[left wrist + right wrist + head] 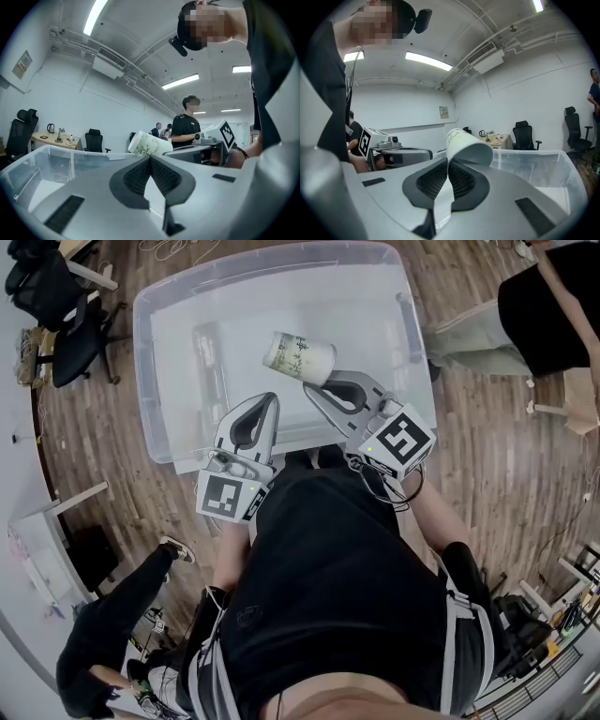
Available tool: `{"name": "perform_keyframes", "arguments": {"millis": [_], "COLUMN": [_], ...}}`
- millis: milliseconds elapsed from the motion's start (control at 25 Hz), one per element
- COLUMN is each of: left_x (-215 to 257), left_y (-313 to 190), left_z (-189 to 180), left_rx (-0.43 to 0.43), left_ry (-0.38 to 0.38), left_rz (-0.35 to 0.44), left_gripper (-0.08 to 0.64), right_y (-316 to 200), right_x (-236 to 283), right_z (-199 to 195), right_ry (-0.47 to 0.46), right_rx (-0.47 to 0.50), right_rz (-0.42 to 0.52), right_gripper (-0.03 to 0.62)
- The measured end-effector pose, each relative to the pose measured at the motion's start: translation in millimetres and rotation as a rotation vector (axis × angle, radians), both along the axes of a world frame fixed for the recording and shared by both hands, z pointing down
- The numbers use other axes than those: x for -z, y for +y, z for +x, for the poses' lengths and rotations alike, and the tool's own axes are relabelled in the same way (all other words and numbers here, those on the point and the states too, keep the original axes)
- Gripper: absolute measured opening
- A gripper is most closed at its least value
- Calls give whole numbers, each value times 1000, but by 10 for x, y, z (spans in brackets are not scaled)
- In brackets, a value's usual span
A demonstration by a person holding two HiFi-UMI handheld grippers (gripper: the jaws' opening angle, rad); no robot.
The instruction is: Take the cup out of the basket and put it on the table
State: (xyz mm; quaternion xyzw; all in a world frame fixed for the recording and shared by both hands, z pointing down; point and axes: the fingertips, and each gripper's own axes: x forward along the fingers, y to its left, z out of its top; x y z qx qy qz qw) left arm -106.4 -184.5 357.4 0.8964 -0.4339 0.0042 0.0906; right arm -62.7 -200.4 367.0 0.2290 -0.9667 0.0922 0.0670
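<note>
Right gripper (pixel 317 390): jaws pinched on the cup's wall at its rim. We hold the cup (pixel 298 356) tilted on its side, over the middle of the clear basket (pixel 150 362) and clear of its bottom. Left gripper (pixel 271 401): jaws pressed together, nothing between them, at the basket's near edge just beside the right one. The basket sits on a wood floor (pixel 487 456).

The left gripper (pixel 150 159) fills the lower half of the frame, its ribbed pads pressed together with nothing between them. Just above its tip, at centre, a white cup (pixel 147 144) with green print lies tilted at the end of the right gripper (pixel 174 150), which reaches in from the right. The clear plastic basket (pixel 51 161) spreads across the lower left, with office chairs (pixel 94 139) behind it.
</note>
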Motion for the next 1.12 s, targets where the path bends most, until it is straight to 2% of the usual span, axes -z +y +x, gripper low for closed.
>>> {"name": "perform_keyframes", "arguments": {"millis": [320, 520, 720, 1120], "left_x": [-47, -111, -84, -32], "left_y": [17, 68, 119, 699], "left_z": [170, 316, 418, 427], "left_rx": [29, 63, 115, 94], "left_ry": [-8, -15, -6, -12], "left_rz": [-17, -34, -41, -5], "left_gripper": [18, 18, 18, 18], "right_y": [83, 100, 108, 513], "right_x": [34, 17, 82, 94], "right_z": [207, 284, 419, 435], "right_ry": [-20, -15, -40, -35], "right_rx": [-47, -7, 1, -23], "right_rz": [30, 64, 59, 99], "right_gripper": [25, 25, 25, 25]}}
